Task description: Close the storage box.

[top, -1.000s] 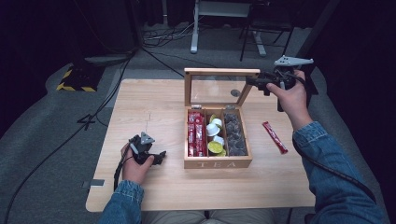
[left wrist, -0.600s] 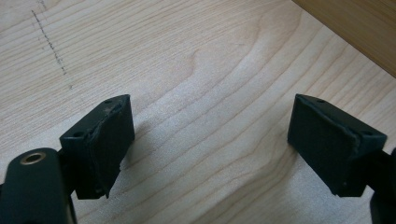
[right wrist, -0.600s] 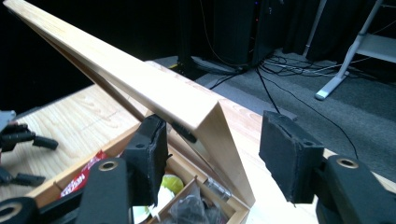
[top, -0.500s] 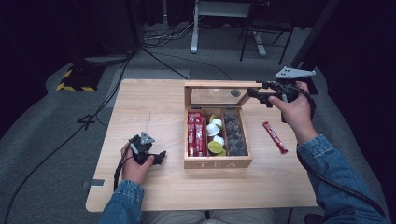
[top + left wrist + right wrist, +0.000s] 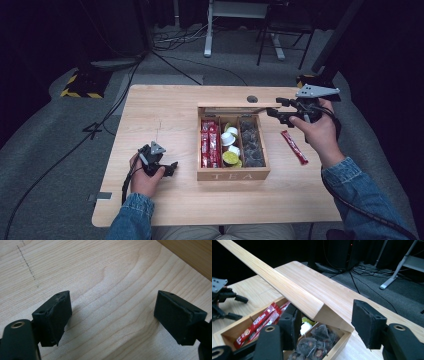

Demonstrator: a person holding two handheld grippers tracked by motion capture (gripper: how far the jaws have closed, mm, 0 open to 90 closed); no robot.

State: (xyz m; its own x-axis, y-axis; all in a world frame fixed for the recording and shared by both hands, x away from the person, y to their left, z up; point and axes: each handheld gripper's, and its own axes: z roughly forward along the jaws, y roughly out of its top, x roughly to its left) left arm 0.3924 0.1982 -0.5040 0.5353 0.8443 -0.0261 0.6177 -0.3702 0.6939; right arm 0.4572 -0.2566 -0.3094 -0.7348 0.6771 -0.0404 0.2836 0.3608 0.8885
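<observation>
A wooden box marked TEA [image 5: 233,175] stands mid-table, holding red sachets [image 5: 210,142], small round pods [image 5: 230,145] and dark tea bags [image 5: 250,142]. Its hinged lid [image 5: 235,105] leans low over the back of the box. My right gripper [image 5: 274,108] is at the lid's right corner. In the right gripper view the lid [image 5: 287,287] passes between the jaws of that gripper [image 5: 328,315]. One pad sits under the lid and the other stands clear of it; the jaws have just been opening. My left gripper [image 5: 171,169] rests open on the table left of the box, with bare wood between its jaws [image 5: 110,317].
One red sachet [image 5: 294,147] lies on the table to the right of the box. A round cable hole [image 5: 252,99] sits behind the lid. Past the table's far edge are floor cables, a white desk leg [image 5: 207,30] and a yellow-and-black striped case [image 5: 80,85].
The lid has come down from upright to leaning low over the box, and my right gripper has followed it down and toward the box. The left gripper has stayed put.
</observation>
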